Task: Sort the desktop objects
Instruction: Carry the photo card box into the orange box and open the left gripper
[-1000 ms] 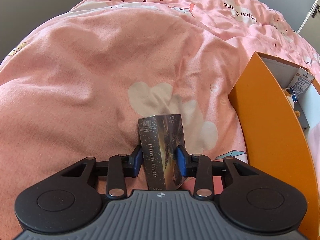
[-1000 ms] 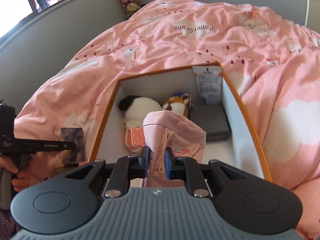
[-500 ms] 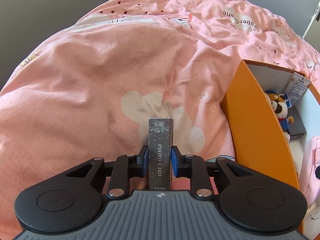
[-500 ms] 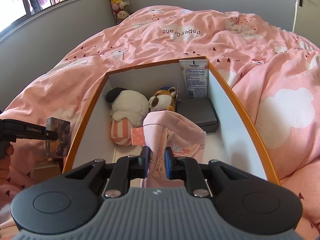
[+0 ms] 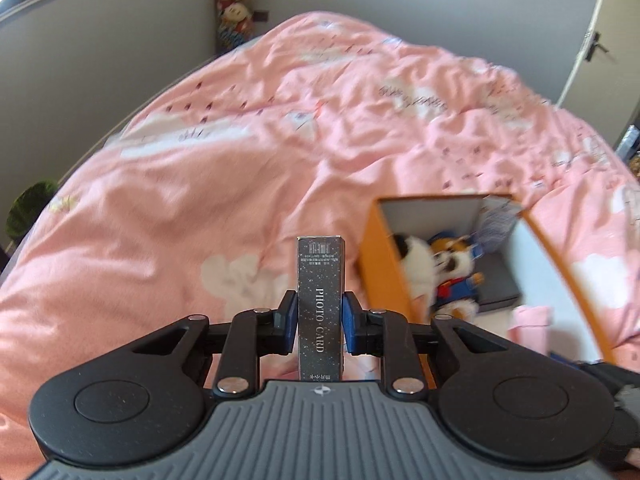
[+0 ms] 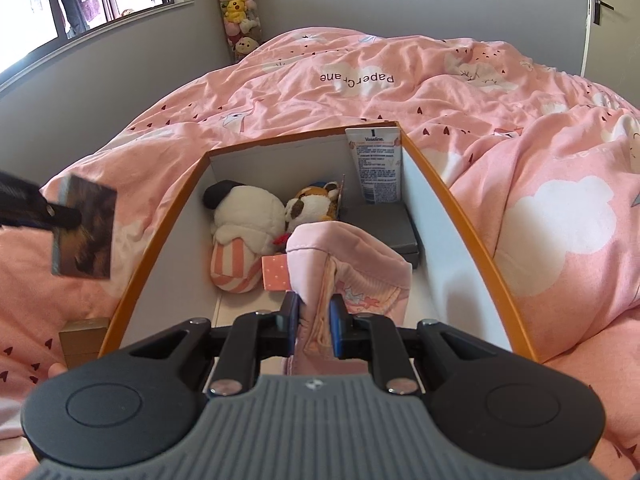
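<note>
My left gripper (image 5: 319, 326) is shut on a dark photo card box (image 5: 320, 304) marked "PHOTO CARD", held upright above the pink duvet, left of the orange box (image 5: 382, 272). In the right wrist view that same photo card box (image 6: 84, 232) hangs in the air left of the orange box (image 6: 160, 240), clamped by the left gripper's fingers (image 6: 60, 212). My right gripper (image 6: 316, 326) is shut on a pink fabric pouch (image 6: 348, 264) over the near end of the orange box. Inside lie a white plush (image 6: 244, 232), a tiger plush (image 6: 312, 204), a Vaseline tube (image 6: 378, 168) and a grey case (image 6: 386, 228).
A pink duvet (image 6: 360, 80) covers the whole bed. A small gold box (image 6: 82, 340) sits on it by the orange box's near left corner. Grey walls, a window at upper left, a column of plush toys (image 6: 240, 8) and a door at right bound the bed.
My left gripper closed on the photo card box, turned it edge-on and lifted it off the duvet toward the orange box. The right gripper with the pouch barely shifted.
</note>
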Demonstrator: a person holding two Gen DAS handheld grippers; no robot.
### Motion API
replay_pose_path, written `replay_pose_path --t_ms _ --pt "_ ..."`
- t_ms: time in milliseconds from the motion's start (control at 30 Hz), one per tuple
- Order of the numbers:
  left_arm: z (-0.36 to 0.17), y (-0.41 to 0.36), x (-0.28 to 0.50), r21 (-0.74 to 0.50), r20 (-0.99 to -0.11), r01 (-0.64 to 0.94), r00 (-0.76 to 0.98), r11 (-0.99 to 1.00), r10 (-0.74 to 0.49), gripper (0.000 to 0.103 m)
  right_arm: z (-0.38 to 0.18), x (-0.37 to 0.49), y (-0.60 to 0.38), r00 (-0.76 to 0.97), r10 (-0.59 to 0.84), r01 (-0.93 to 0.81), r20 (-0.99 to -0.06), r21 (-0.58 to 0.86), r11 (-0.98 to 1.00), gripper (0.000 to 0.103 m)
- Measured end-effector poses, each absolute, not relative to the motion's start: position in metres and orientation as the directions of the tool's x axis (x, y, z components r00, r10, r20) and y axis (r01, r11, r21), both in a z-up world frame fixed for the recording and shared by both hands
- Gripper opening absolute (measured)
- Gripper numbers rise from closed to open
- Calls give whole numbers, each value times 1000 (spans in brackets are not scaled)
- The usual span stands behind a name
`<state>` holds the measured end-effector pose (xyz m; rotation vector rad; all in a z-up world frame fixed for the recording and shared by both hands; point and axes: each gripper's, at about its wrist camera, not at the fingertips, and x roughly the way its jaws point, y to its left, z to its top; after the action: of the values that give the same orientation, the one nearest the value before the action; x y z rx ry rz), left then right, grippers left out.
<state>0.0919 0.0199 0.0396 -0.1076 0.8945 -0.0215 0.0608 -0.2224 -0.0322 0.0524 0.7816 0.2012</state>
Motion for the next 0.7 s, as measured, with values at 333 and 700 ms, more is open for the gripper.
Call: replay_pose_path --t_ms 333,700 --pt "59 -37 91 -281 -768 168 551 945 -326 26 -27 57 -235 717 189 -135 -670 132 982 17" --pt "8 -90 95 -180 -868 224 422 958 -262 26 -27 51 -245 727 170 -110 -665 132 985 17"
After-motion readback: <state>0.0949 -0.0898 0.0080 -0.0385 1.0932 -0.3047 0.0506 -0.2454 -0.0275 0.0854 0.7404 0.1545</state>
